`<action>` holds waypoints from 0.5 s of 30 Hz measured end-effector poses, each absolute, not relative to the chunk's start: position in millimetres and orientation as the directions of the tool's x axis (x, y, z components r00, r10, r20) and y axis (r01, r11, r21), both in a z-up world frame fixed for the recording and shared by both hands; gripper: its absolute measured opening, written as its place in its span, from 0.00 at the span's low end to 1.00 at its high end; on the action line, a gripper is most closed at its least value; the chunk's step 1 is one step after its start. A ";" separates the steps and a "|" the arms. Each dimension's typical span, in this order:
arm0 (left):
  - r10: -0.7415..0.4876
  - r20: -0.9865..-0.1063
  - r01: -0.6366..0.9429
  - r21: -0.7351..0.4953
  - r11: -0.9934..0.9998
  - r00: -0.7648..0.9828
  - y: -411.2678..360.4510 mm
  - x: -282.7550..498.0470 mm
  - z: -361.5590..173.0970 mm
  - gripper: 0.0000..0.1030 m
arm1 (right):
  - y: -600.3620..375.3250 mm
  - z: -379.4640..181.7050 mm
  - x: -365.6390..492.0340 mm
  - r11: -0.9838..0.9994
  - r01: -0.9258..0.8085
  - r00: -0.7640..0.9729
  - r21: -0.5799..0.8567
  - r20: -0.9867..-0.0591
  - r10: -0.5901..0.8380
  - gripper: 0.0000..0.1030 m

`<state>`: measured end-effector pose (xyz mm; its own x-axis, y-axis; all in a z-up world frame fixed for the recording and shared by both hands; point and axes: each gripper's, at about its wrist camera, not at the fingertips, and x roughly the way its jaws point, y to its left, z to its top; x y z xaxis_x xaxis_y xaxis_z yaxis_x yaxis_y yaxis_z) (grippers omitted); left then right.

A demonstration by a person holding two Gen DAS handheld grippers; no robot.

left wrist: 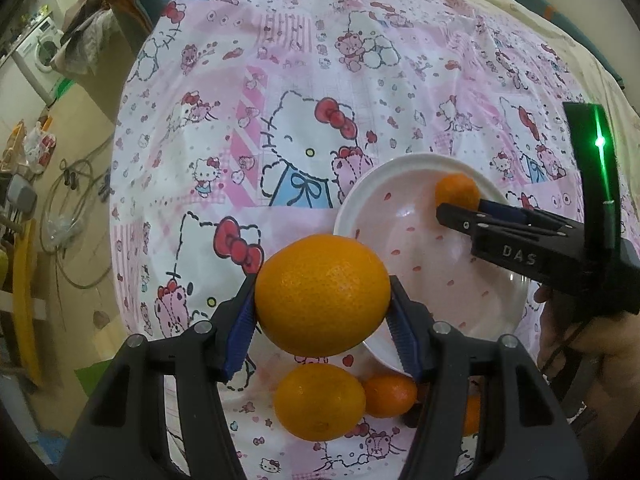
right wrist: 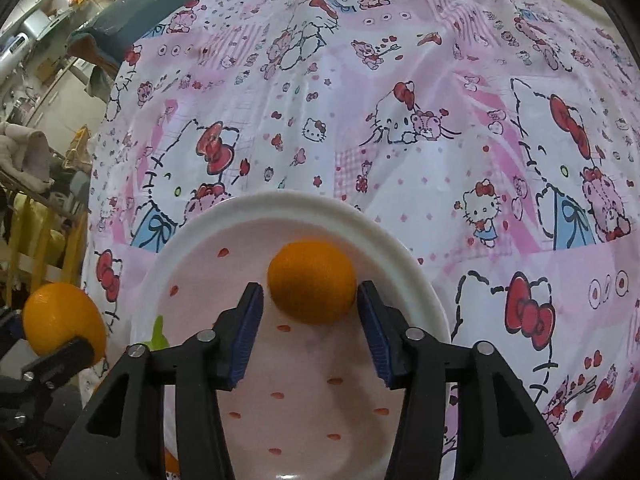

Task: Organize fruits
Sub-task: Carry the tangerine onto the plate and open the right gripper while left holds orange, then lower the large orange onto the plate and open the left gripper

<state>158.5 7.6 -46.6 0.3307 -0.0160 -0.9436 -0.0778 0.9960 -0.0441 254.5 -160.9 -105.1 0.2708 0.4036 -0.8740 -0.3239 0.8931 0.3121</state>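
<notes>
My left gripper (left wrist: 322, 312) is shut on a large orange (left wrist: 322, 294) and holds it above the cloth, just left of the white bowl (left wrist: 352, 204). Below it on the cloth lie a second large orange (left wrist: 319, 401) and a small mandarin (left wrist: 390, 395). My right gripper (right wrist: 310, 320) is open over the bowl (right wrist: 400, 248), its blue pads on either side of a small mandarin (right wrist: 312, 282) that rests inside near the far rim. That mandarin (left wrist: 457, 191) and the right gripper (left wrist: 444, 210) show in the left wrist view. The held orange (right wrist: 60, 318) shows at the left of the right wrist view.
The table carries a pink and white Hello Kitty cloth (left wrist: 280, 100). Another orange fruit (left wrist: 472, 414) is partly hidden behind my left gripper's right finger. A green object (right wrist: 158, 338) pokes up at the bowl's left rim. Room clutter and cables (left wrist: 68, 216) lie beyond the table's left edge.
</notes>
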 end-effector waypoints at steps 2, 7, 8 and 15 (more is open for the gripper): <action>-0.015 -0.943 -0.074 -0.042 0.996 0.331 5.8 158.3 -47.4 0.55 | -163.2 -102.1 254.2 0.893 -0.314 0.277 0.322 -0.869 0.411 0.66; -0.008 -0.941 -0.083 -0.038 0.996 0.340 5.0 161.4 -47.9 0.55 | -174.1 -91.5 252.7 0.893 -0.293 0.295 0.342 -0.856 0.425 0.67; -0.011 -0.940 -0.087 -0.043 0.995 0.340 5.0 163.0 -48.5 0.55 | -178.3 -88.8 251.7 0.893 -0.285 0.301 0.349 -0.852 0.429 0.67; -0.065 -0.937 -0.034 -0.082 0.996 0.344 -16.9 180.1 -56.3 0.55 | -229.3 -68.6 237.7 0.893 -0.173 0.353 0.415 -0.820 0.450 0.68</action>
<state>180.1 -16.9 -56.3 0.3442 -0.0654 -0.9366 -0.0341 0.9960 -0.0821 237.7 -229.3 -68.6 0.3533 0.4497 -0.8203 -0.1726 0.8932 0.4153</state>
